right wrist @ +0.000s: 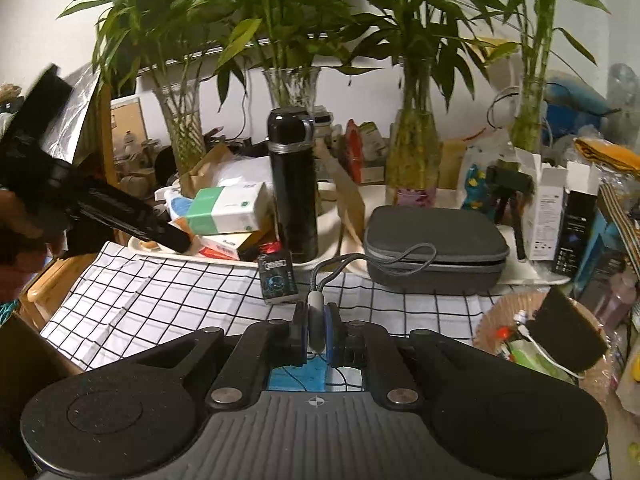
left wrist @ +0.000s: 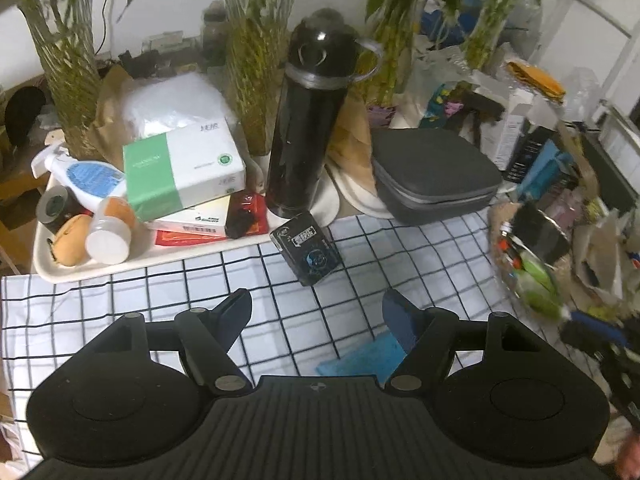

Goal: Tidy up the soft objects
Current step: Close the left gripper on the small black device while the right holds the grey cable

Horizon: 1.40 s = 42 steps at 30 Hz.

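- Right gripper sits clamped on the grey cable's plug end; that cord trails onto the grey case.
- Left gripper hangs apart, empty, above the checked cloth.
- Blue mask lies loose there: tidying looks barely begun.

My two views are dim and slightly grainy, lit softly from overhead. Fisheye bending curves the edges, motion blur smears my left view's right side, and the corners darken.

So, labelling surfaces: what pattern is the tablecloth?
White with a black grid, clearest in the left wrist view: tablecloth.
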{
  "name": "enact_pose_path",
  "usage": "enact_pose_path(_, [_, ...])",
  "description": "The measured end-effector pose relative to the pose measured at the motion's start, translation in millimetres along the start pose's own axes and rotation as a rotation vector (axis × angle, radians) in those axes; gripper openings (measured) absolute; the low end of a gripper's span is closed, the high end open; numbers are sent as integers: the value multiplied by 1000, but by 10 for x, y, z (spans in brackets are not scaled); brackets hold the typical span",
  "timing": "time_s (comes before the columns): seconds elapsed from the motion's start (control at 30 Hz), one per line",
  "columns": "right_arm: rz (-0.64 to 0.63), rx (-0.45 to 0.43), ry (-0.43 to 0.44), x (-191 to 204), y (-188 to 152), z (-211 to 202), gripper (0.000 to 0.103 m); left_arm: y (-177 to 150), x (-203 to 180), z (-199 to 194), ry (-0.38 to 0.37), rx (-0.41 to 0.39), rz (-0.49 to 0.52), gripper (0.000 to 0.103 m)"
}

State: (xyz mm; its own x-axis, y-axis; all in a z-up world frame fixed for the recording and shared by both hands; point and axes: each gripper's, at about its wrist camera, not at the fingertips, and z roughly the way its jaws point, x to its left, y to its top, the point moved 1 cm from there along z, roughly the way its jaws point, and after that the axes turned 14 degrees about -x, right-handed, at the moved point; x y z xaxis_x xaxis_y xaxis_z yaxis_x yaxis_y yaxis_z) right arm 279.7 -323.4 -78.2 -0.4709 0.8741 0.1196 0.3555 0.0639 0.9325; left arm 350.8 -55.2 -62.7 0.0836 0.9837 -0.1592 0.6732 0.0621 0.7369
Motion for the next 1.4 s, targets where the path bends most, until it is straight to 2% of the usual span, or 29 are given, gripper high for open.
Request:
enact_pose_path(0.33, [44,13,16,-85,-12,-3,10,-10,-43,822,124,64,-52,72])
enact_pose_path(0.53, [65,30,31,-99,-27,14,10,-27,-47,1200,148,76,-97,72])
enact_pose_path(0.83, [49,53,23,-104,-49,40,10,-117,-34,1600,201,68,-104,72])
enact_pose_path(0.97, [49,60,23,-106,-55,48,10,-183,0,1694,213,76,-135,71])
enact_pose_path(1.03, [47,63,25,-106,-57,58,10,-211,11,1695,197,80,-146,56])
enact_pose_path(1.27, [47,73,36,-92,-68,79,10,-181,37,1584,178,116,-141,51])
enact_pose_path(1.4, [45,82,34,-87,-84,97,10,-74,24,1397,163,106,-113,51])
